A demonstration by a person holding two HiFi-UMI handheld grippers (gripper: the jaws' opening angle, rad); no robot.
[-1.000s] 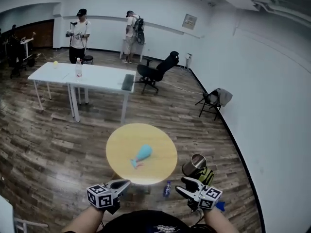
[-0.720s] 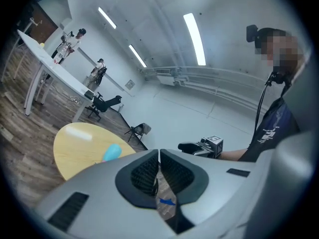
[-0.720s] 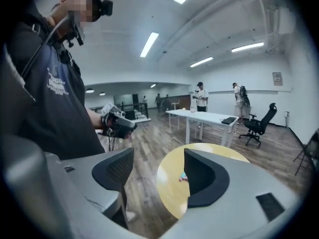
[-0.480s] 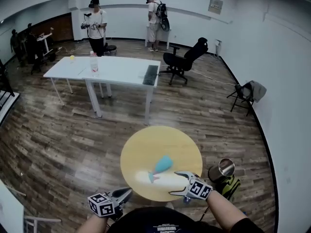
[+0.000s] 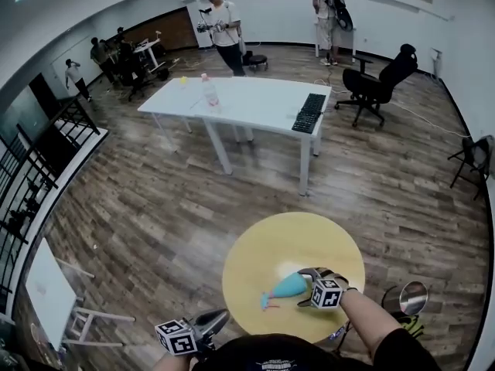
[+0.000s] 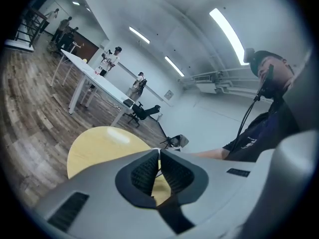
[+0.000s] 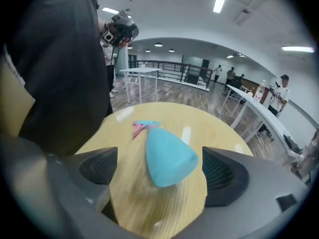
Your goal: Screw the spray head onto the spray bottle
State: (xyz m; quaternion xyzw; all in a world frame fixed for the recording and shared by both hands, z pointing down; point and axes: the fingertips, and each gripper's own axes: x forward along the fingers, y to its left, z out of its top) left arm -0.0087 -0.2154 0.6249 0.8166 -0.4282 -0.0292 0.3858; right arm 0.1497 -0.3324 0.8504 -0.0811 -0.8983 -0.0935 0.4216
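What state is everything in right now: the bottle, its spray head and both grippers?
spray bottle: lying on its side on the round table, base towards the right gripper.
spray head: at the bottle's neck; whether it is screwed tight cannot be told.
right gripper: jaws have just been opening, now wide on either side of the bottle's base, not touching it.
left gripper: jaws shut, nothing between them.
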